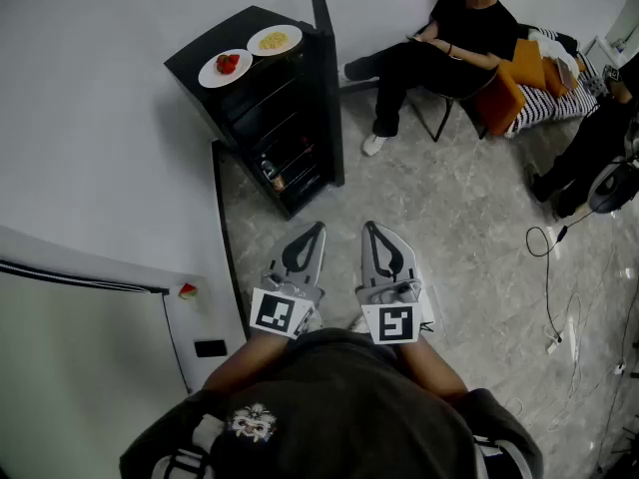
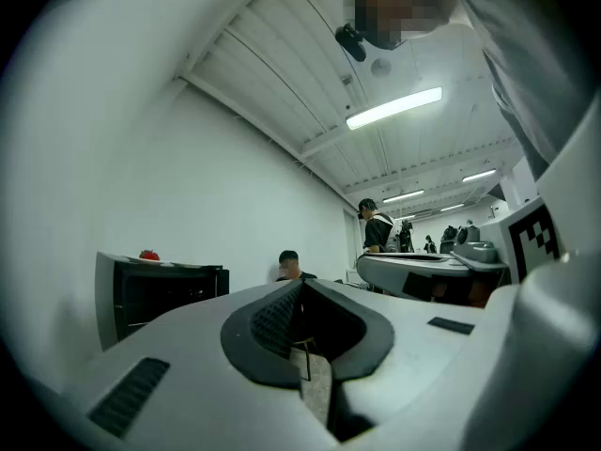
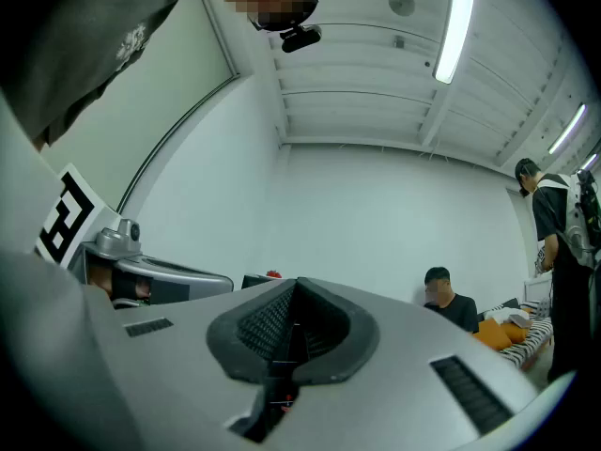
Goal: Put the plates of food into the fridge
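- The left gripper point(image 1: 317, 230) and right gripper point(image 1: 371, 228) sit side by side low in the head view, held close to the person's body over the marble floor point(image 1: 469, 228).
- Each gripper's fingers are pressed together with nothing between them.
- The black fridge point(image 1: 240, 23) stands against the white wall, well apart from both grippers, its door point(image 1: 327, 88) swung open and bottles on a lower shelf.
- Two white plates rest on the fridge top: one plate with red food point(image 1: 212, 72), just beside it a plate with yellow food point(image 1: 257, 43), possibly noodles; too small to be sure.
- A seated person point(image 1: 449, 43) is to the fridge's right.
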### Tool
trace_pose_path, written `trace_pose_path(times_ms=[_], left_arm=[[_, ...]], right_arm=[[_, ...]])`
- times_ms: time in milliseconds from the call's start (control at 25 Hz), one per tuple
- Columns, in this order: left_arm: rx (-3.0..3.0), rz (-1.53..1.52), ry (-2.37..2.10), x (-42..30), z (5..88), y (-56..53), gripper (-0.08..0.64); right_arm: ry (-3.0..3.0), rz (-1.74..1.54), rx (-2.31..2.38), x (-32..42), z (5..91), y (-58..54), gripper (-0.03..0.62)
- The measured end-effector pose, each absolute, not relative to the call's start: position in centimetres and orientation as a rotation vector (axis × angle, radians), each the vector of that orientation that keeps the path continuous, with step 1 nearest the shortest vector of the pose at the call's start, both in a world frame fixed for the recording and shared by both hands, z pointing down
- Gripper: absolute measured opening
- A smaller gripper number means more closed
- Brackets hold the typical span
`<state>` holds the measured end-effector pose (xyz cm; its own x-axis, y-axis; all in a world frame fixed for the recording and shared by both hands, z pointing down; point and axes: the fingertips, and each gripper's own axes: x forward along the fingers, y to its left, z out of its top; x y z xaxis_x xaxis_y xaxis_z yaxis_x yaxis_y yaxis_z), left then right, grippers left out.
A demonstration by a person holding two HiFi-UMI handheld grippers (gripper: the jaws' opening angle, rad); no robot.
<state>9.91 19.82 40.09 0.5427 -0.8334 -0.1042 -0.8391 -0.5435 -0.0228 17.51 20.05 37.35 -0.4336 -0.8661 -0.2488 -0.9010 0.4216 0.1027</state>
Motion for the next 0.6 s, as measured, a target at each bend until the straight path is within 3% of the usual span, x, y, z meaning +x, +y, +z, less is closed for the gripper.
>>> trace_pose_path(times_ms=[600], left_arm=[[-2.719, 0.135, 1.456, 3.0, 40.8, 18.1, 0.023]], right_arm=[[2.518, 0.356, -1.599, 10.4, 38.2, 19.0, 0.025]])
